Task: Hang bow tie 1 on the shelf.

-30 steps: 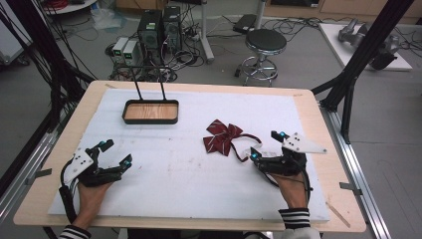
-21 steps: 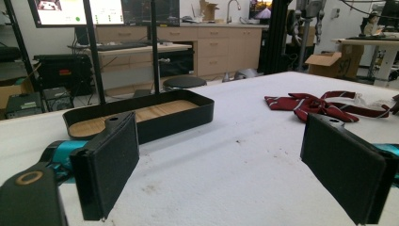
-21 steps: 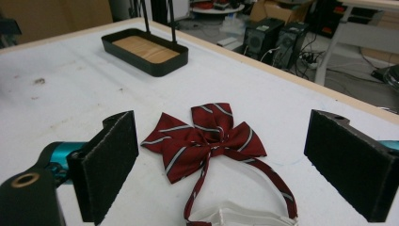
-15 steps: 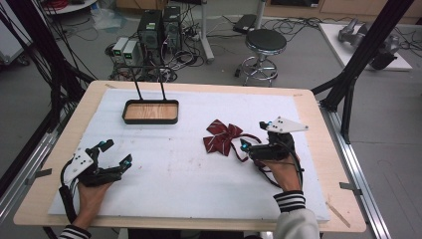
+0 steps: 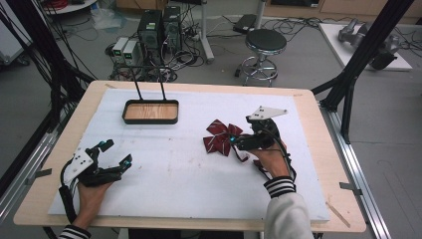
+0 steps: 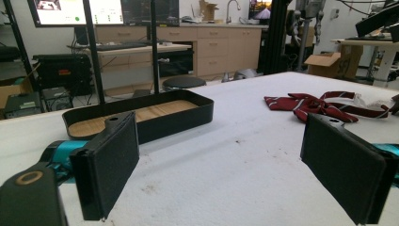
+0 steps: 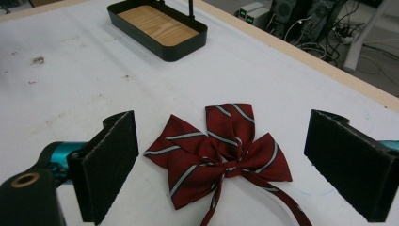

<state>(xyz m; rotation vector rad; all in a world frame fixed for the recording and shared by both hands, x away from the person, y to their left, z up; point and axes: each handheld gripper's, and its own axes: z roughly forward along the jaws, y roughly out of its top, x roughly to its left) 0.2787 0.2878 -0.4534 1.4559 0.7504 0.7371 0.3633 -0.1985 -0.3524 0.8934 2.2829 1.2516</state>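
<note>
Right gripper view showed the right gripper [image 7: 221,165] spread wide over the bow tie [image 7: 221,150], grasping nothing. Closing on the knot looked best to me, since its 4 loops were floppy.

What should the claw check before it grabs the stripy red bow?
1. Right claw open wide: ok, jaws stand apart.
2. Bow tie sits between the jaws: ok in the right gripper view.
3. Claw low enough to pinch the bow: cannot tell.
4. Bow's strap free of the jaws: cannot tell, it runs off the bottom edge.
5. Tray has room: ok, its wooden floor is bare.
6. Left claw out of the way: ok, open and far from the bow.
</note>
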